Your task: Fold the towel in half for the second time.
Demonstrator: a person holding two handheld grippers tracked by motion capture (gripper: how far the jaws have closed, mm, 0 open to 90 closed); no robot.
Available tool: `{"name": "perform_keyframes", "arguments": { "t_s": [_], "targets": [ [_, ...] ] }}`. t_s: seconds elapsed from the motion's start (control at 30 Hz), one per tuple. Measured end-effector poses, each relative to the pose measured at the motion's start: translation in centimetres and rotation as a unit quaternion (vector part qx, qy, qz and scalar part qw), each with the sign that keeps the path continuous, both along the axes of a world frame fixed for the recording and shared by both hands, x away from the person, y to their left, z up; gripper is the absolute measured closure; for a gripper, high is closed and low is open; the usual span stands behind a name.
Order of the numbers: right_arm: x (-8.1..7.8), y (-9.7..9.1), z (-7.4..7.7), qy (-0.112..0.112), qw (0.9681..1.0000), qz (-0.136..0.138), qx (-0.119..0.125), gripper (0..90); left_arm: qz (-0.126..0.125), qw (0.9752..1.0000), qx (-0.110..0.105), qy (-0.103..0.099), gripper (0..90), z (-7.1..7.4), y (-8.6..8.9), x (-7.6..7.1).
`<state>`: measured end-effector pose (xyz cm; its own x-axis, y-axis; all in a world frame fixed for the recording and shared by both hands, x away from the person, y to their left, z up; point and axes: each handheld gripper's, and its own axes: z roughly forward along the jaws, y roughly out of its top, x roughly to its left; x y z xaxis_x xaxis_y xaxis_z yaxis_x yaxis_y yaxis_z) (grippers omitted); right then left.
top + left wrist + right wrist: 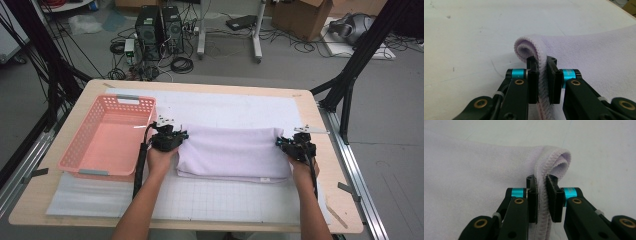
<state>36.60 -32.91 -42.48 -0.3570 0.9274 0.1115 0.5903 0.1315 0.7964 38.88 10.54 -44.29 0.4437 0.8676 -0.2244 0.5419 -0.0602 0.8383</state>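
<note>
A folded lavender towel (234,152) is seen lying across the middle of the frame in the high view, on a white gridded mat (210,200) that covers the wooden surface (30,200), with a pink perforated basket (107,135) just beside it at the left of the frame. The left gripper (179,136) is clenched on the towel's upper left corner, and the right gripper (281,142) on its upper right corner. In the left gripper view the stitched hem (542,75) is shown pinched between the jaws, a soft loop of cloth curling over above them; in the right gripper view the same kind of hemmed fold (543,195) is squeezed between the jaws. The towel is judged to be light, limp and thick-piled, so that it can be expected to sag and drape wherever it is not supported, and little risk of damage is foreseen. The hem is probably the best place for a hold, since the doubled, stitched edge gives the pads something firm to bite; both corners are best kept level so that the fold lands square.
</note>
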Motion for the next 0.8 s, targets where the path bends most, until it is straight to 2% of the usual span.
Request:
{"name": "perform_keyframes", "arguments": {
  "t_s": [0.03, 0.07, 0.1, 0.13, 0.17, 0.23, 0.33, 0.4, 0.5, 0.57, 0.63, 0.7, 0.8],
  "targets": [
    [0.3, 0.2, 0.0, -0.002, 1.0000, -0.001, -0.004, 79.8, 0.001, 1.0000, 0.002, 0.001, 80.4, -0.1, 0.0, 0.0],
    [0.5, 0.3, -0.1, 0.001, 1.0000, -0.002, -0.009, 78.3, 0.005, 1.0000, 0.006, 0.003, 76.0, -0.2, 0.0, 0.0],
    [0.6, 0.5, -0.2, 0.006, 0.9999, -0.005, -0.013, 74.7, 0.007, 0.9999, 0.009, 0.006, 67.6, -0.1, 0.0, 0.0],
    [0.6, 0.5, -0.4, 0.012, 0.9998, -0.008, -0.016, 67.2, 0.005, 0.9999, 0.007, 0.009, 55.4, 0.0, 0.0, -0.2],
    [0.6, 0.5, -0.4, 0.014, 0.9997, -0.013, -0.018, 60.2, -0.007, 0.9999, 0.004, 0.012, 50.5, 0.2, 0.0, -0.4],
    [0.1, 0.1, -0.3, 0.007, 0.9997, -0.017, -0.012, 57.9, -0.023, 0.9997, 0.006, 0.004, 47.7, 0.7, 0.0, -1.1],
    [-0.9, -0.5, 0.1, -0.003, 0.9998, -0.016, -0.006, 56.9, -0.038, 0.9992, 0.007, -0.005, 47.5, 1.2, 0.0, -2.4],
    [-1.6, -0.7, 0.3, -0.005, 0.9999, -0.009, -0.007, 56.9, -0.050, 0.9986, 0.006, -0.013, 51.8, 1.4, 0.0, -3.3],
    [-2.9, -0.8, 0.6, -0.014, 0.9999, 0.000, -0.004, 57.7, -0.062, 0.9979, 0.014, -0.013, 55.3, 1.6, 0.0, -4.5],
    [-3.9, -0.8, 0.8, -0.018, 0.9998, 0.011, -0.004, 57.7, -0.063, 0.9979, 0.014, -0.006, 57.5, 1.6, 0.1, -5.3],
    [-5.1, -1.0, 0.8, -0.024, 0.9995, 0.020, 0.001, 57.7, -0.069, 0.9973, 0.025, 0.002, 57.6, 1.3, 0.1, -6.2],
    [-6.0, -1.0, 0.6, -0.023, 0.9992, 0.032, -0.001, 57.7, -0.066, 0.9968, 0.044, 0.006, 58.5, 0.9, 0.3, -6.9],
    [-7.6, -1.1, 0.0, -0.019, 0.9984, 0.052, -0.007, 58.6, -0.061, 0.9969, 0.045, 0.020, 59.8, 0.1, 1.0, -8.0]
  ]
}}
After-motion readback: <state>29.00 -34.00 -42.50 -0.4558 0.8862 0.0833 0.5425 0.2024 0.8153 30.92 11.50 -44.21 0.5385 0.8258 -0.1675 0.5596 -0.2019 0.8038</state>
